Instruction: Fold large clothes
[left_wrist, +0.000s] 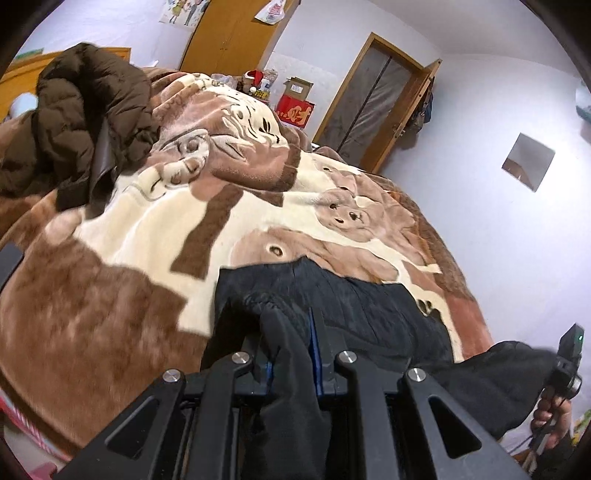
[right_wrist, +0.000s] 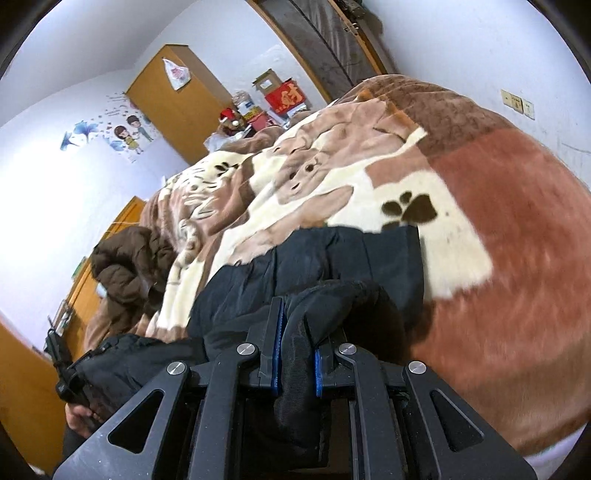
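Two grippers, each clamped on black fabric: the left gripper (left_wrist: 291, 350) pinches a bunched edge of the black garment (left_wrist: 369, 310) between its blue pads, and the right gripper (right_wrist: 297, 350) grips another bunched edge likewise. The garment lies partly on the bed's patterned blanket (left_wrist: 147, 221) (brown, cream, bear motifs), its near edge lifted. A brown padded jacket (left_wrist: 81, 122) is heaped farther up the bed.

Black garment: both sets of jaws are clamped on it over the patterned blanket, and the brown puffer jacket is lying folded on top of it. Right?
Not quite. The brown puffer jacket isn't on the black garment; it lies crumpled apart from it, farther up the blanket, as the left wrist view shows. The left gripper and right gripper are indeed both clamped on the garment.
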